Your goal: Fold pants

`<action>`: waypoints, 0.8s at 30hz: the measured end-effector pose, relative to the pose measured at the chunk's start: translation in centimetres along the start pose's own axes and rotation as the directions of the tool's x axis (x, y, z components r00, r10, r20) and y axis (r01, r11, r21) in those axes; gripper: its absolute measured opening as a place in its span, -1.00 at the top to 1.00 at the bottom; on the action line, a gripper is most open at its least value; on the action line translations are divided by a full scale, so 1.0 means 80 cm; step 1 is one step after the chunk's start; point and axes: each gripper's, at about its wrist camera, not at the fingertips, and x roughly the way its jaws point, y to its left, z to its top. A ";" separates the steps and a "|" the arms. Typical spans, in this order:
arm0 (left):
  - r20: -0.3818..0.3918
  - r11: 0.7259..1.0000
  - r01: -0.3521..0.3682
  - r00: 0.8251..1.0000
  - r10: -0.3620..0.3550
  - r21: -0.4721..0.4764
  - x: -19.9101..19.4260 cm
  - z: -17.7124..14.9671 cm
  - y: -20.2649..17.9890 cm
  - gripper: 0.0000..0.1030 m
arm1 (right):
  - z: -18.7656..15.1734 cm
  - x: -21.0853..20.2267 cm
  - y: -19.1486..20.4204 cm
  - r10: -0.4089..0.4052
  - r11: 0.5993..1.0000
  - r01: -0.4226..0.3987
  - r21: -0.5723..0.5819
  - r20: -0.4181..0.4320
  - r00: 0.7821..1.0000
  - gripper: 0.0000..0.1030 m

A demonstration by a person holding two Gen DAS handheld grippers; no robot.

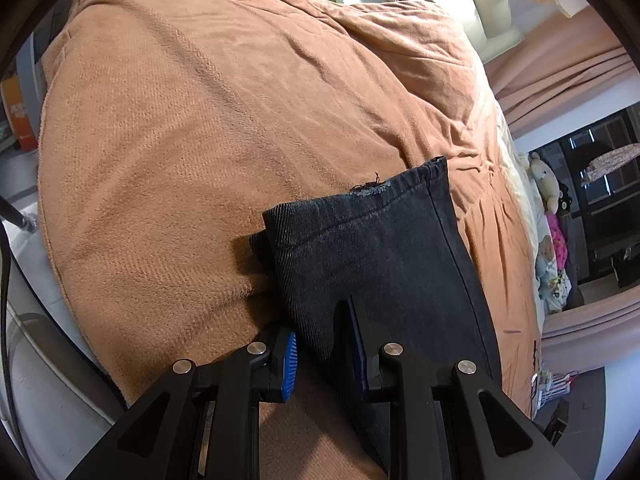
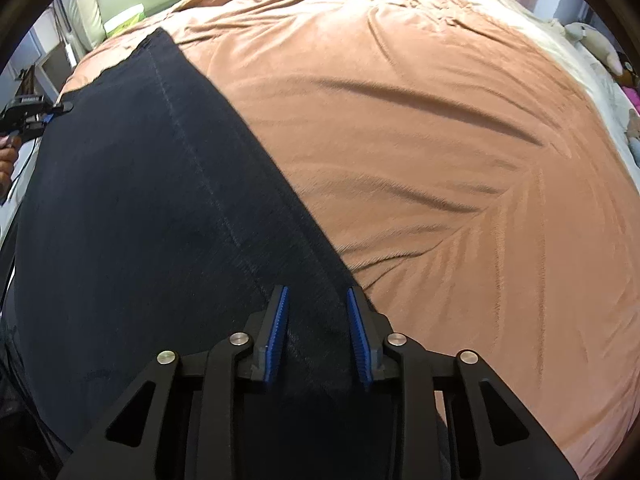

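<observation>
The left gripper (image 1: 324,344) jaws, narrowly apart, pinch the dark pants (image 1: 384,248) hem on the bed (image 1: 180,140), while the right gripper (image 2: 318,336) jaws straddle the pants edge, contact unclear, waistband cut off.

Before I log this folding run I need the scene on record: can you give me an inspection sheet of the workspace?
Surface: bed under a rumpled brown fleece blanket.
Job's things: dark denim pants laid flat, frayed hem at the far end.
Clutter: plush toys along the bed's far edge.
Grippers: left gripper clamps the hem end; right gripper straddles the pants' edge, pads apart.
Cables: black cable beside the bed.
Surroundings: pink curtains, cream headboard.
</observation>
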 end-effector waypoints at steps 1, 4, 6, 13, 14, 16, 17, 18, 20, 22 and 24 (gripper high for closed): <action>0.001 1.000 0.002 1.000 -0.002 0.000 0.000 0.000 0.000 0.53 | 0.001 0.002 0.004 -0.004 1.000 0.004 -0.011 -0.007 1.000 0.53; 0.004 1.000 0.005 1.000 -0.005 0.003 -0.001 -0.001 0.001 0.53 | 0.005 0.006 0.008 -0.009 1.000 0.008 -0.016 -0.025 1.000 0.66; 0.003 1.000 0.005 1.000 -0.005 0.002 -0.001 -0.002 0.001 0.53 | 0.008 0.007 0.009 -0.017 1.000 0.017 -0.011 -0.030 0.999 0.97; -0.006 1.000 0.012 1.000 -0.013 -0.001 -0.005 -0.003 0.002 0.53 | 0.023 -0.007 0.026 -0.134 0.991 0.134 -0.015 0.030 0.991 1.00; -0.008 1.000 0.012 1.000 -0.012 0.002 -0.005 -0.004 0.001 0.53 | 0.026 -0.008 0.029 -0.154 0.988 0.155 -0.017 0.038 0.987 1.00; -0.011 1.000 0.010 1.000 -0.010 0.013 -0.005 -0.005 0.000 0.53 | 0.030 -0.008 0.036 -0.190 0.981 0.191 -0.023 0.050 0.981 1.00; -0.011 1.000 0.009 1.000 -0.009 0.016 -0.005 -0.005 0.000 0.53 | 0.034 -0.004 0.038 -0.198 0.980 0.199 -0.022 0.048 0.979 1.00; -0.012 1.000 0.009 1.000 -0.009 0.016 -0.004 -0.005 0.000 0.53 | 0.037 0.002 0.038 -0.198 0.980 0.199 -0.016 0.038 0.979 1.00; -0.009 1.000 0.011 1.000 -0.011 0.010 -0.001 -0.003 0.000 0.54 | 0.039 0.016 0.040 -0.209 0.978 0.210 -0.007 0.027 0.977 1.00; -0.006 1.000 0.007 1.000 -0.007 0.014 0.002 0.000 -0.002 0.54 | 0.042 0.029 0.042 -0.219 0.976 0.219 0.002 0.014 0.976 1.00; -0.003 1.000 0.005 1.000 -0.005 0.016 0.003 0.003 -0.002 0.57 | 0.044 0.038 0.041 -0.228 0.974 0.228 0.013 0.007 0.974 1.00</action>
